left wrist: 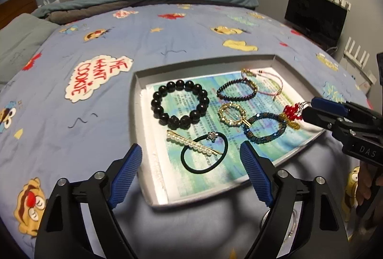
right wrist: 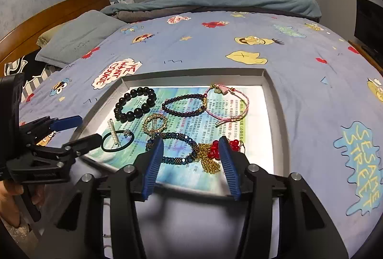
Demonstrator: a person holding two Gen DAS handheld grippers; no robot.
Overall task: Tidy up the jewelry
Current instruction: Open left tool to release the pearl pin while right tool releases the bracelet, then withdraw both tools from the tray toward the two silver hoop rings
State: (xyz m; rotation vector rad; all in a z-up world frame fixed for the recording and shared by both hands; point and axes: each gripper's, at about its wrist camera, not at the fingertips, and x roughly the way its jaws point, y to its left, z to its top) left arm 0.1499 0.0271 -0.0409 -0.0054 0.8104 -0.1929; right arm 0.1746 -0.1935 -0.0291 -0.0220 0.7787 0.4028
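Note:
A shallow grey tray (left wrist: pixel 134 101) (right wrist: pixel 275 115) lined with printed paper lies on the bed and holds jewelry: a black bead bracelet (left wrist: pixel 179 104) (right wrist: pixel 135 103), a dark purple bracelet (left wrist: pixel 235 91) (right wrist: pixel 184 105), a pink cord bracelet (left wrist: pixel 270 84) (right wrist: pixel 229 103), a gold ring clip (left wrist: pixel 231 113) (right wrist: pixel 155 123), a blue beaded bracelet (left wrist: pixel 264 128) (right wrist: pixel 172 147) with red beads and a gold tassel (right wrist: pixel 210 158), a pearl hairpin (left wrist: pixel 194 143) (right wrist: pixel 113 131) and a black hair tie (left wrist: pixel 203 154) (right wrist: pixel 117 141). My left gripper (left wrist: pixel 191 170) (right wrist: pixel 81 129) is open before the hair tie. My right gripper (right wrist: pixel 191 163) (left wrist: pixel 308 108) is open around the tassel end.
The bed has a blue cartoon-print cover (left wrist: pixel 71 115) (right wrist: pixel 311 91), with a grey pillow (right wrist: pixel 79 38) and wooden headboard (right wrist: pixel 47 12) to the left. A folded blanket (right wrist: pixel 215 2) lies at the far edge. A black monitor (left wrist: pixel 313 17) stands at the right.

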